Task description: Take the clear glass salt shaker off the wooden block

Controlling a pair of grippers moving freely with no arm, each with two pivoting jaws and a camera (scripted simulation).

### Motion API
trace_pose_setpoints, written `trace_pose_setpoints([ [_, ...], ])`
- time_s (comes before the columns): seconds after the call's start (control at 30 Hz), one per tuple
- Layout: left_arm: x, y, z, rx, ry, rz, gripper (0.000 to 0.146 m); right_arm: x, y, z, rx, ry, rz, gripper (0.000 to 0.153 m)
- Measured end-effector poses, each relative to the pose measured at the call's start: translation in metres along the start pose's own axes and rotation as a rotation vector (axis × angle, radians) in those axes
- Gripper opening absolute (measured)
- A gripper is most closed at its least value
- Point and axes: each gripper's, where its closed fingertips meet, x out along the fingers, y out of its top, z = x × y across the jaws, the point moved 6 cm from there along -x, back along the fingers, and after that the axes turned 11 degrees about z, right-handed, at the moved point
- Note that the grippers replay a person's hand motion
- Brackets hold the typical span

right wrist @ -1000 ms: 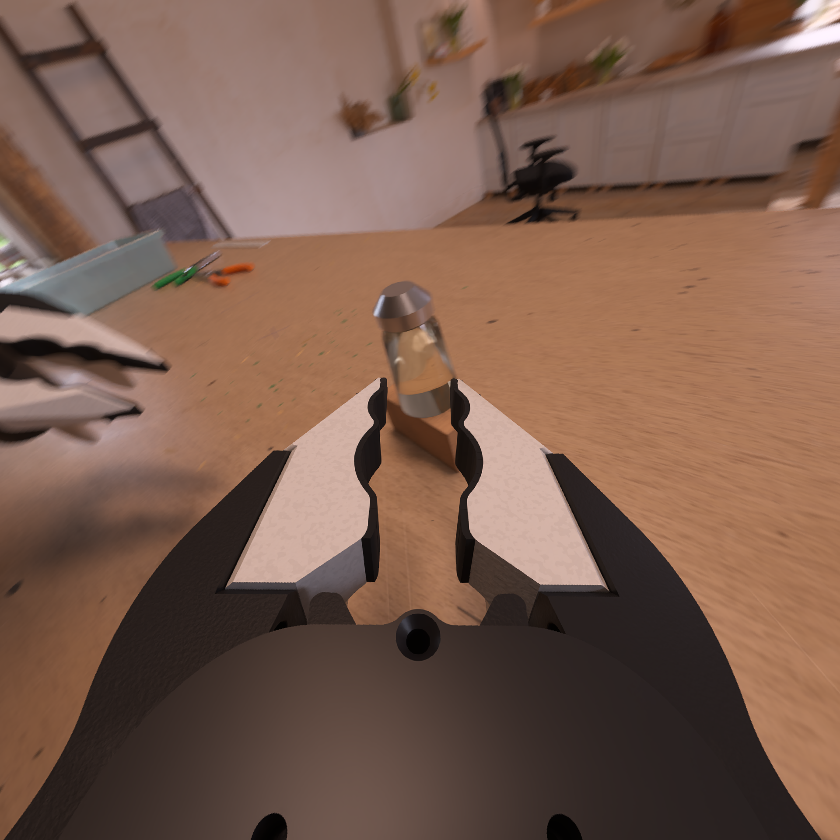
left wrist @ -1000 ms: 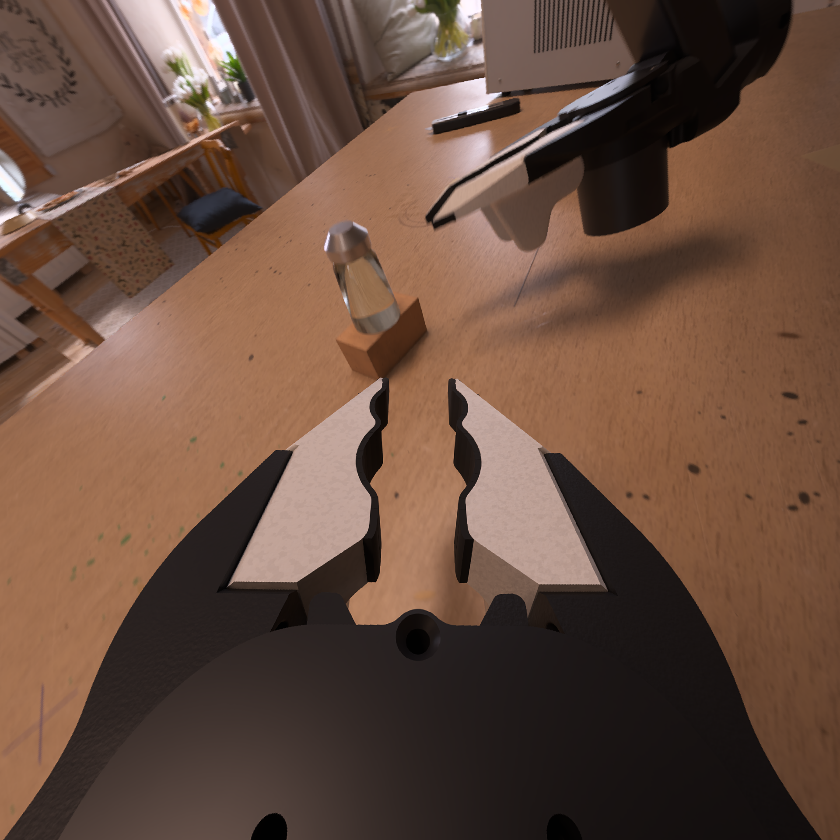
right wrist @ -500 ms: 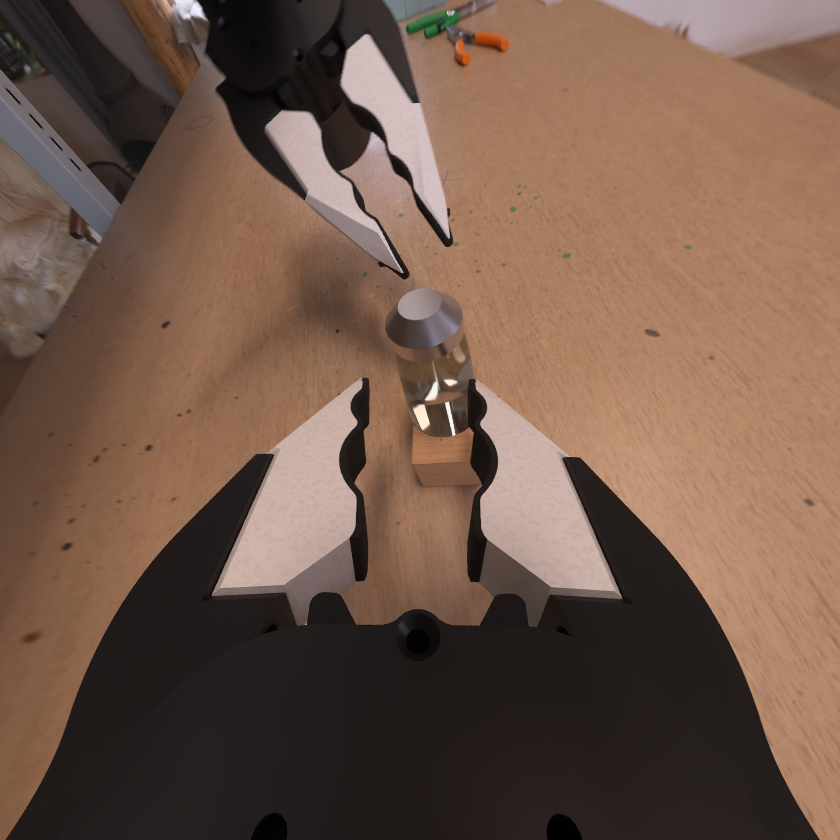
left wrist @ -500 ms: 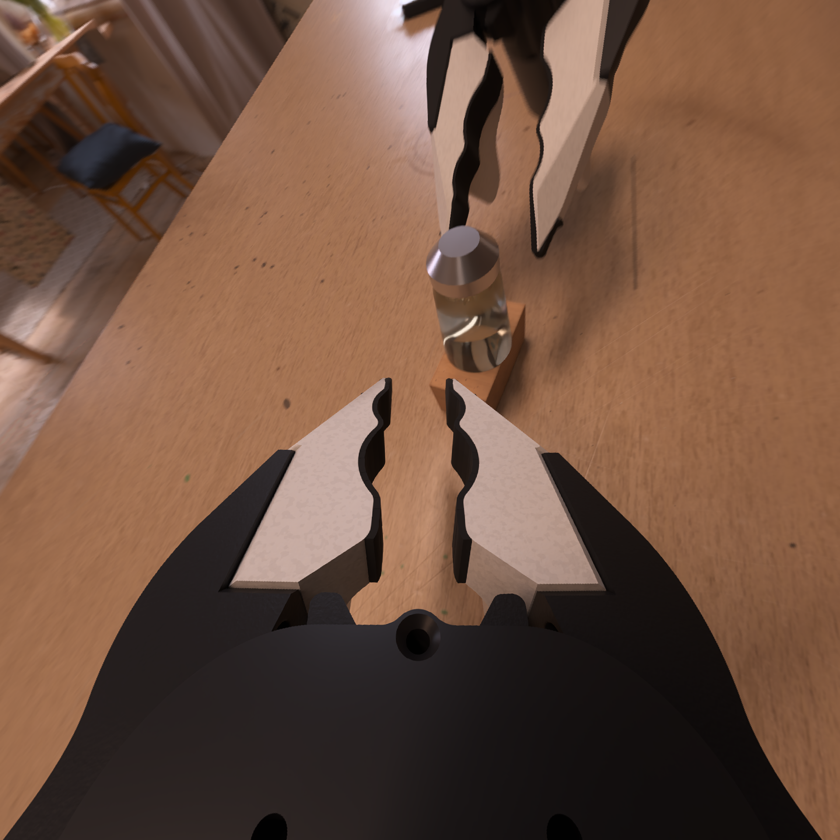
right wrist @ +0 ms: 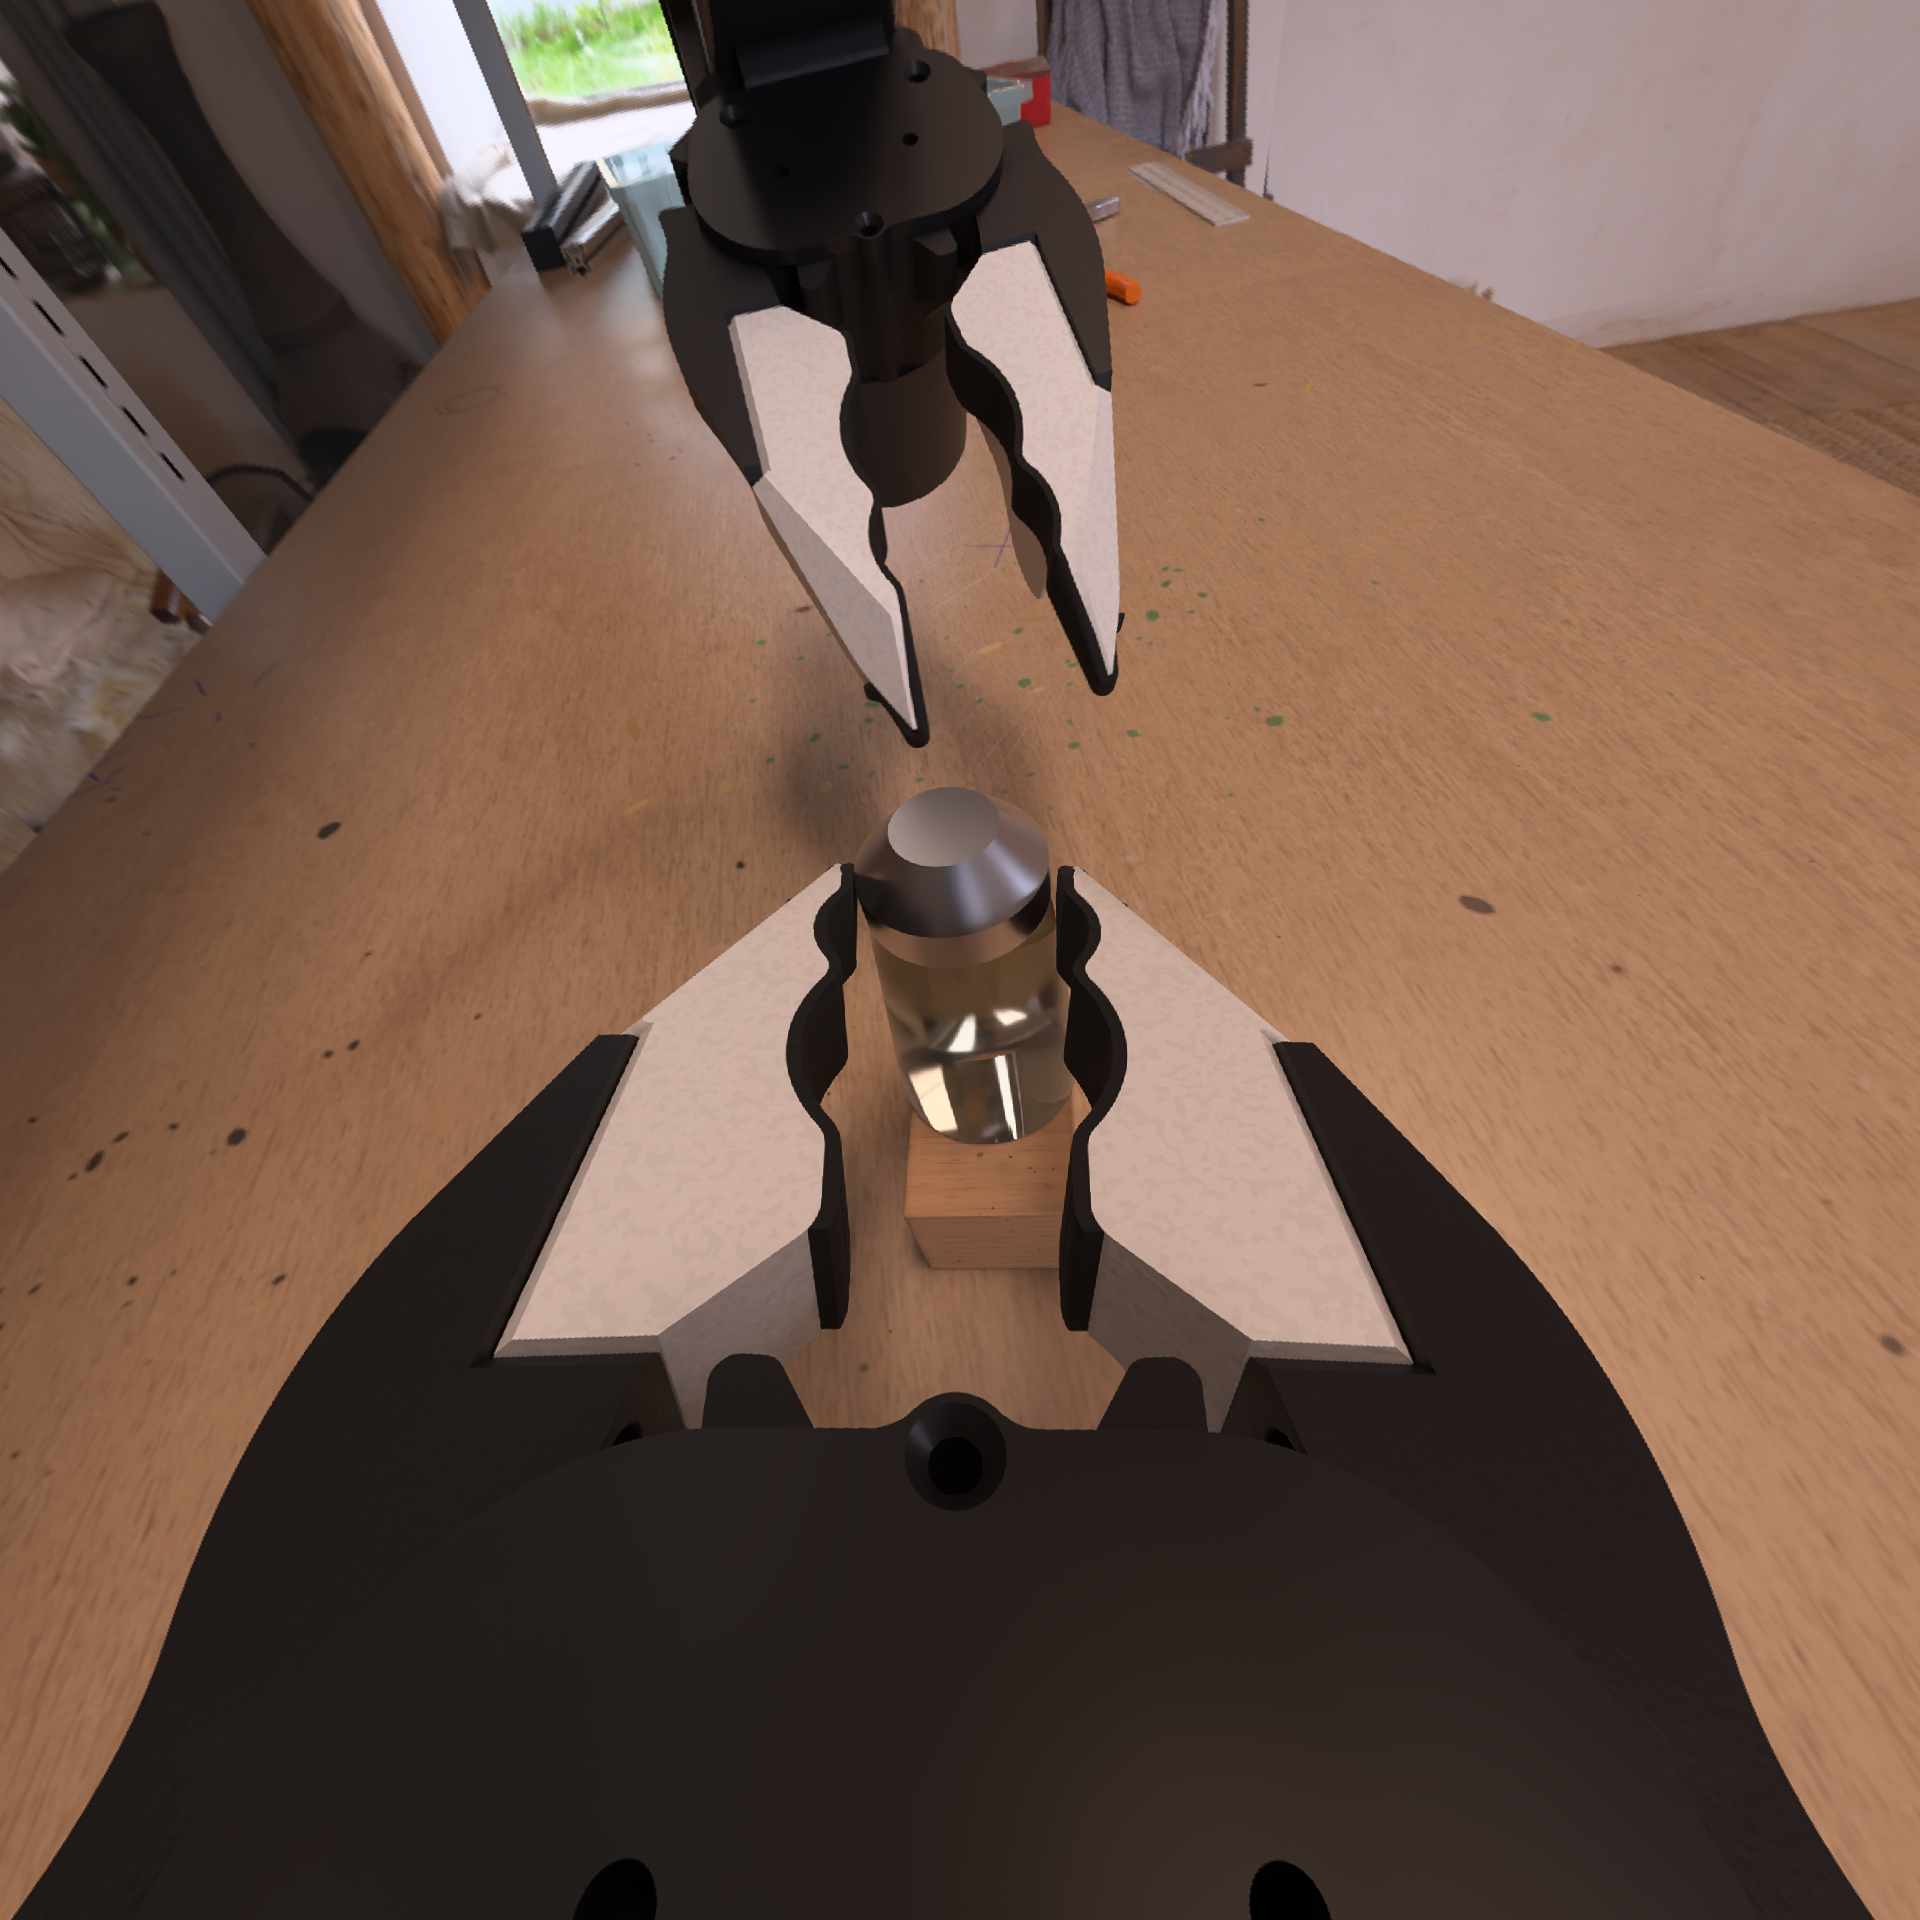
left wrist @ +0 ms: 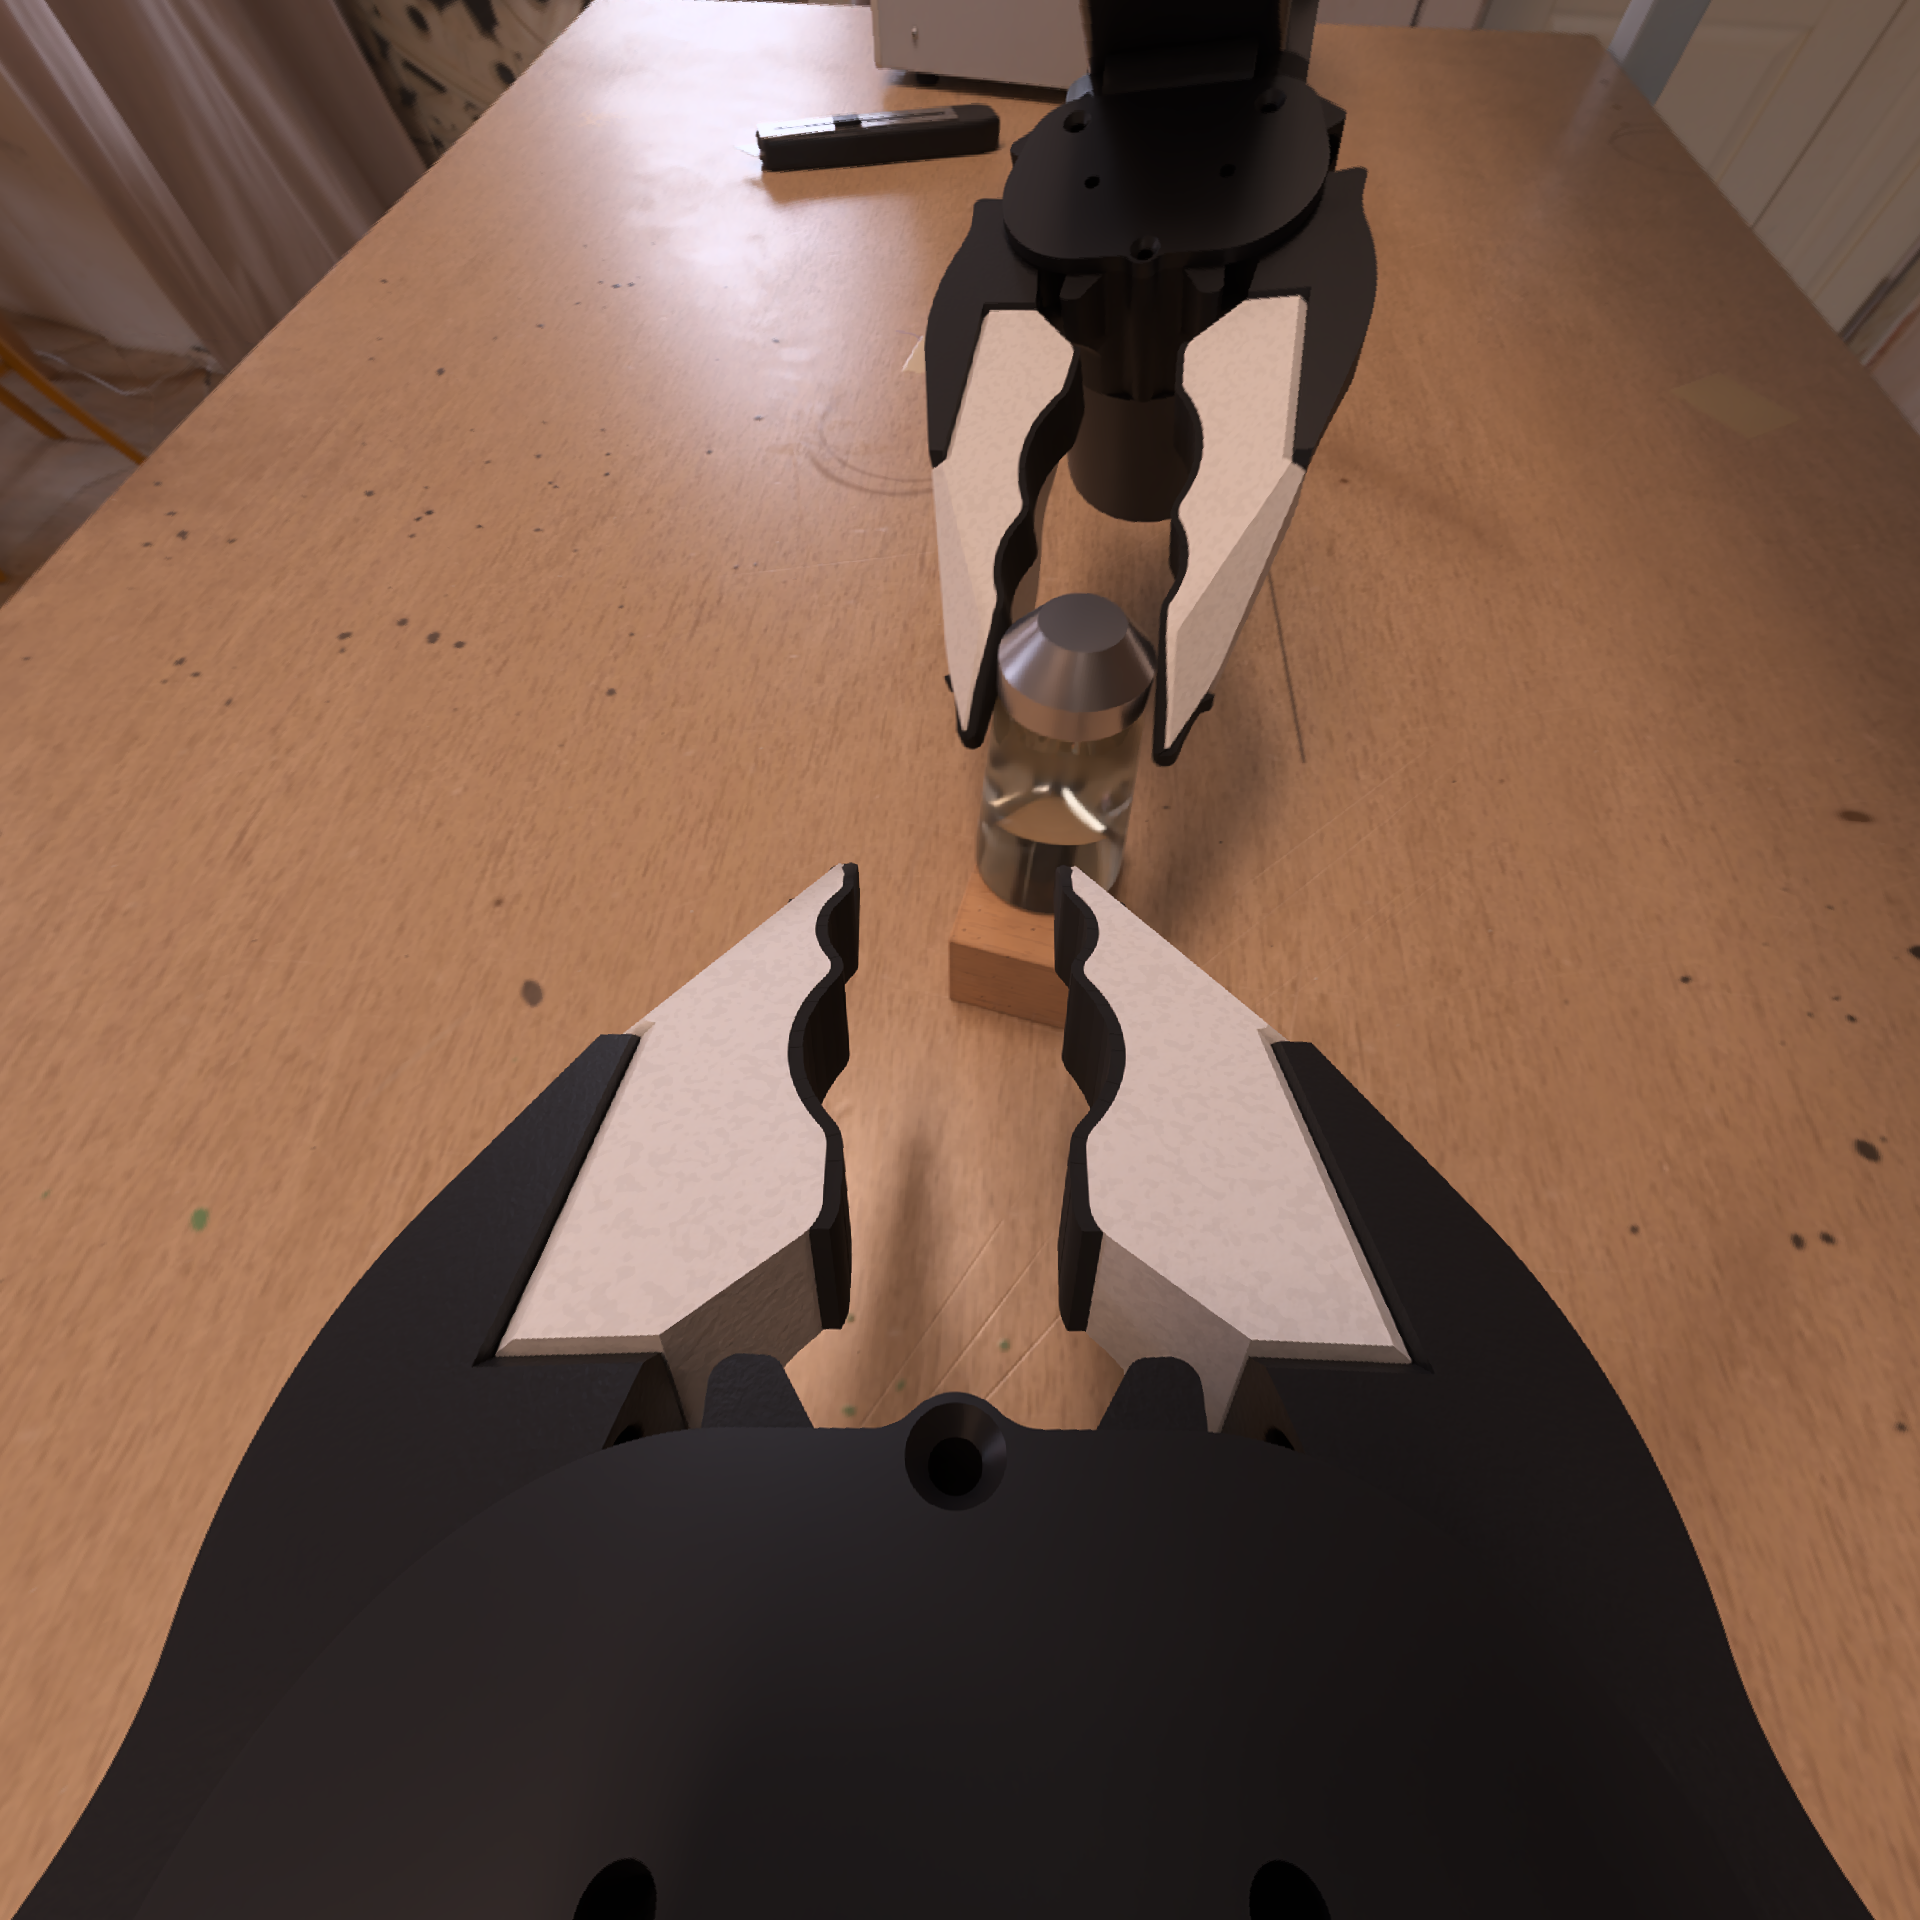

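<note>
The clear glass salt shaker (right wrist: 966, 997) with a metal cap stands upright on the small wooden block (right wrist: 982, 1205) on the table. My right gripper (right wrist: 956, 883) reaches down over it, its two fingers pressed close on either side of the cap. In the left wrist view the shaker (left wrist: 1055, 800) stands on the block (left wrist: 1003, 961) with the right gripper (left wrist: 1065, 738) around its cap. My left gripper (left wrist: 956, 883) is open and empty, just short of the block and slightly left of it. It hovers facing the right gripper in the right wrist view (right wrist: 1008, 707).
A black bar-shaped tool (left wrist: 878, 135) and a white box (left wrist: 977, 47) lie at the far end of the table behind the right gripper. Orange-handled pliers (right wrist: 1122, 289) and a pale strip (right wrist: 1190, 192) lie behind the left gripper. The table's left edge (left wrist: 260, 343) is near.
My right gripper came in over the shaker and narrowed its fingers around the cap. My left gripper opened wider and moved close to the block.
</note>
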Motion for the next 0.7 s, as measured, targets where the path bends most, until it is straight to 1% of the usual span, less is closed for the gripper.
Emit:
trace_pose_setpoints([
  [0.1, -0.005, 0.001, -0.005, 0.027, 0.021, -0.002, 0.037, 0.000, 0.001, 0.001, 0.032, 0.013, -0.007, 0.038],
  [0.2, -0.011, 0.005, -0.007, 0.012, 0.005, 0.025, 0.037, 0.002, 0.007, 0.004, 0.070, 0.009, -0.084, 0.038],
  [0.27, -0.013, 0.007, -0.004, 0.033, -0.009, 0.041, 0.038, 0.004, 0.013, 0.008, 0.133, 0.010, -0.139, 0.038],
  [0.33, -0.014, 0.007, 0.001, 0.127, 0.010, 0.048, 0.038, 0.007, 0.018, 0.015, 0.203, 0.023, -0.164, 0.038],
  [0.43, -0.014, 0.005, 0.009, 0.329, 0.070, 0.040, 0.039, 0.009, 0.021, 0.023, 0.322, 0.059, -0.136, 0.038],
  [0.47, -0.014, 0.004, 0.011, 0.395, 0.086, 0.029, 0.040, 0.009, 0.021, 0.026, 0.339, 0.068, -0.126, 0.038],
  [0.53, -0.012, 0.001, 0.014, 0.486, 0.111, 0.007, 0.042, 0.008, 0.020, 0.027, 0.326, 0.078, -0.115, 0.038],
  [0.57, -0.011, 0.000, 0.015, 0.501, 0.115, -0.001, 0.042, 0.008, 0.020, 0.025, 0.307, 0.076, -0.114, 0.038],
  [0.63, -0.009, -0.001, 0.016, 0.498, 0.109, -0.012, 0.042, 0.009, 0.019, 0.020, 0.236, 0.068, -0.124, 0.038],
  [0.7, -0.009, -0.001, 0.017, 0.486, 0.094, -0.018, 0.042, 0.010, 0.017, 0.011, 0.133, 0.052, -0.155, 0.038],
])
